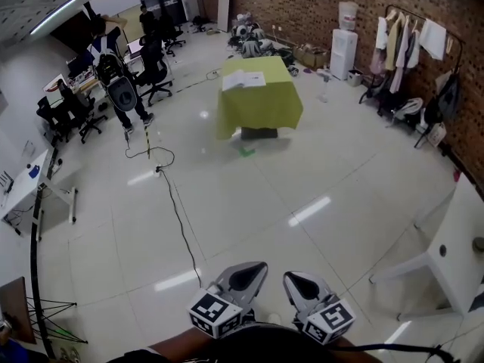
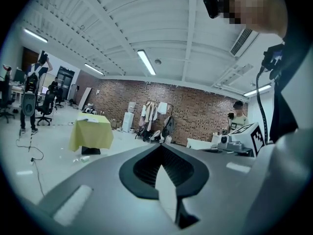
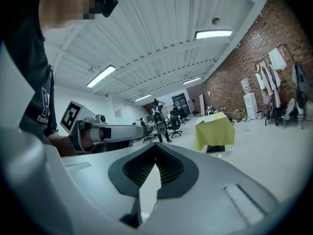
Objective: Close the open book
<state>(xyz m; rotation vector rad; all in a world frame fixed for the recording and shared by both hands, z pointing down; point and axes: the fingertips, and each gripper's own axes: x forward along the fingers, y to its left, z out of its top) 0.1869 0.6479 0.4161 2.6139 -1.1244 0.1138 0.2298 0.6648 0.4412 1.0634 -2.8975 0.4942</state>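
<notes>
left gripper (image 2: pixel 160 146) and right gripper (image 3: pixel 155 145) jaws clenched, empty | open book (image 1: pixel 243 79) on yellow-draped surface (image 1: pixel 261 108), well apart across the floor | risk, I judge: floor cable (image 1: pixel 178 212) snagging the walk-up

One table (image 1: pixel 261 106) under a yellow-green cloth; one open book (image 1: pixel 243 79) on that table; one water dispenser (image 1: pixel 344 51) and one clothes rack (image 1: pixel 414 40) right of the table; two grippers well short of the table, the left hand-held gripper (image 1: pixel 245 276) and the right hand-held gripper (image 1: pixel 301 283).
</notes>
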